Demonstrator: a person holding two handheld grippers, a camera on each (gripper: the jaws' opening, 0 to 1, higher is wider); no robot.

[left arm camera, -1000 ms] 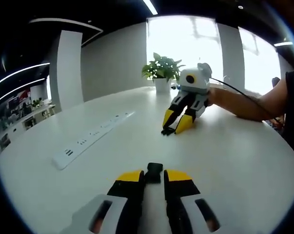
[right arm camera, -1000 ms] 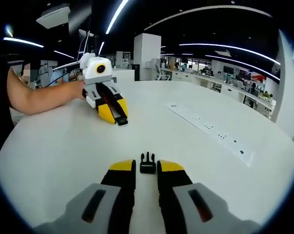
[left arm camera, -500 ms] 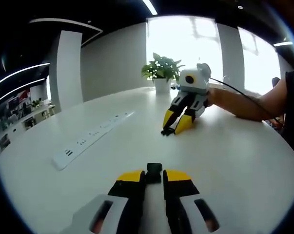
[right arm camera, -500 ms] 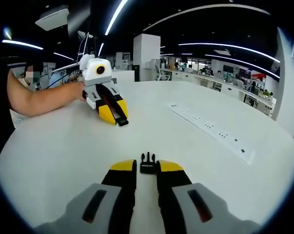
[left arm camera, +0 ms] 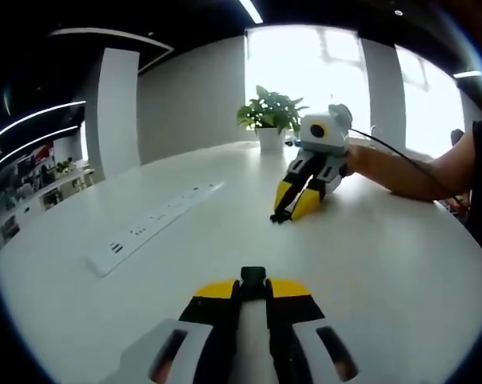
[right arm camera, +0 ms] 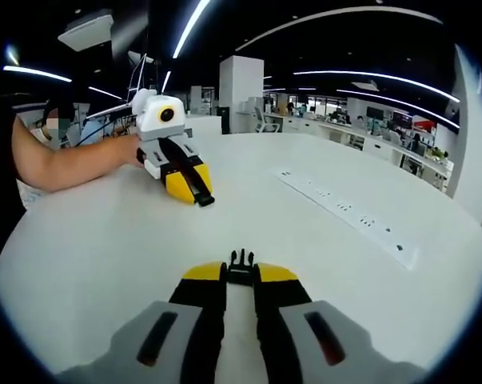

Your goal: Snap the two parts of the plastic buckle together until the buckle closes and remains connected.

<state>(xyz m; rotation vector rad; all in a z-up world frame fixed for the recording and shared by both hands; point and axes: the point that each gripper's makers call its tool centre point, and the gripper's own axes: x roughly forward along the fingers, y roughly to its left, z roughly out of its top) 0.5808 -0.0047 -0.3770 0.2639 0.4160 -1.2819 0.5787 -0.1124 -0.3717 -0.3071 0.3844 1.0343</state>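
White power strip (left arm camera: 149, 226) and plant (left arm camera: 269, 120) flank clear table (left arm camera: 384, 264).

No legible text, label, brand, number or sign appears in either view. The white power strip (left arm camera: 149, 226) on the white table (left arm camera: 384, 264) carries small dark marks along its top, which are socket openings and not characters; in the right gripper view the same power strip (right arm camera: 344, 212) likewise shows sockets alone. Beyond the power strip, in the right gripper view, a red panel (right arm camera: 420, 128) hangs in the office background, too small and blurred for any lettering to be made out.
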